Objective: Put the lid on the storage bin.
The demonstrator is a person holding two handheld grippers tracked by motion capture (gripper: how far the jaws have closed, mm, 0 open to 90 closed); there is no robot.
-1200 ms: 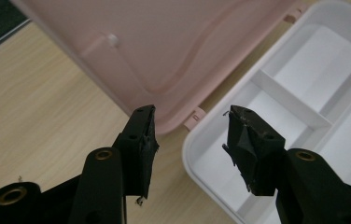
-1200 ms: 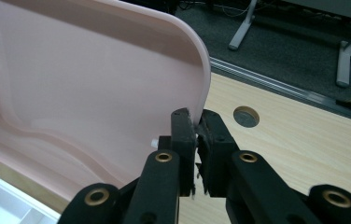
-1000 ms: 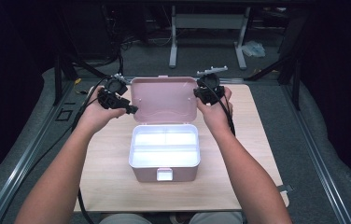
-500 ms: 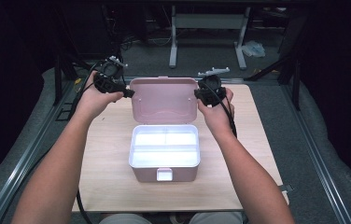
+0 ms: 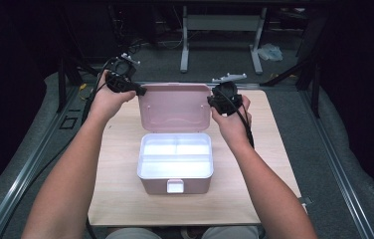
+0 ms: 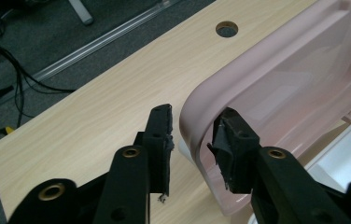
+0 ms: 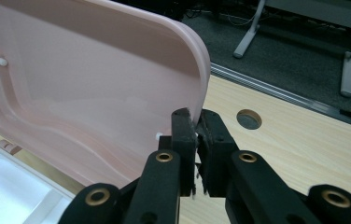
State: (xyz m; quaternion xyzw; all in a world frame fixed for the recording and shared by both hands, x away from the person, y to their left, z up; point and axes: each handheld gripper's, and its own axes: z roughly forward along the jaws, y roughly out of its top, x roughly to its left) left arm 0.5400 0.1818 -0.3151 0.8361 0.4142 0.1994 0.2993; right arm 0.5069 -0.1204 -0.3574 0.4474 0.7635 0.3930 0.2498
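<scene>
Standing on a wooden table (image 5: 125, 199), the pink box (image 5: 175, 169) seemingly fronts dim grey flooring (image 5: 344, 164).

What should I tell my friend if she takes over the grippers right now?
Left gripper: its jaws straddle the left edge of the pink lid and have just been closing; one pad looks on it, the other stands a little off, so no firm grip.
Right gripper: shut on the lid's right edge.
The box sits in the middle of the wooden table, latch toward you, white tray inside.
Done: the lid stands open.
Left: probably get the left grip firm, then move the lid with both grippers together.
</scene>
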